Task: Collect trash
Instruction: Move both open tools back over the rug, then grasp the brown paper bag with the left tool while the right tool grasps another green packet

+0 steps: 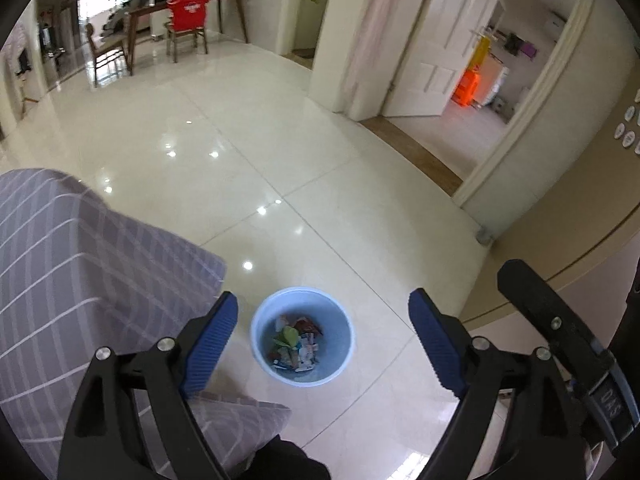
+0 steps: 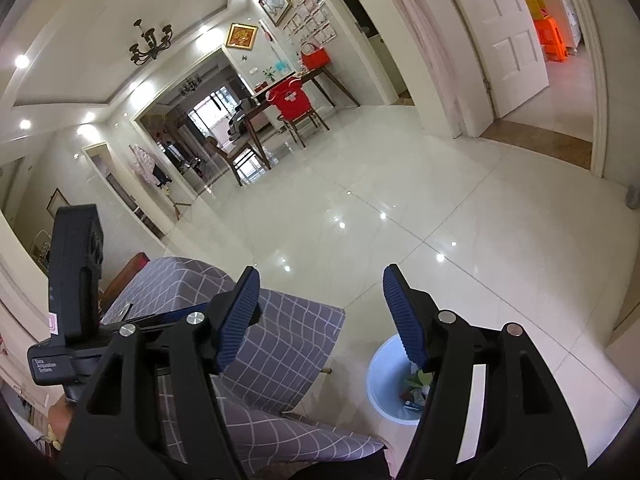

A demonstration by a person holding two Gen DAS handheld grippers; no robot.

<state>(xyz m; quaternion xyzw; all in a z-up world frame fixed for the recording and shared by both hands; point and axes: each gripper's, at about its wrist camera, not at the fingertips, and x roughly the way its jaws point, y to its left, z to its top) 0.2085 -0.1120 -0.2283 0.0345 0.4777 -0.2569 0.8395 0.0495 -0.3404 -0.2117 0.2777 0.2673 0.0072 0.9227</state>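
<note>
A light blue trash bin (image 1: pixel 302 334) stands on the tiled floor and holds a pile of mixed trash (image 1: pixel 296 346), with wrappers and a green scrap. My left gripper (image 1: pixel 323 310) is open and empty, held high with the bin between its blue pads (image 1: pixel 210 344). My right gripper (image 2: pixel 320 286) is open and empty too. In the right wrist view the bin (image 2: pixel 386 380) sits low right, partly hidden behind the right finger. The right gripper's body (image 1: pixel 560 344) shows at the right edge of the left wrist view.
A table under a grey checked cloth (image 1: pixel 80 272) stands left of the bin, also seen in the right wrist view (image 2: pixel 276 344). Glossy floor tiles (image 1: pixel 280 152) stretch to a dining table with chairs (image 1: pixel 180 28). An open white door (image 1: pixel 440 52) leads to a side room.
</note>
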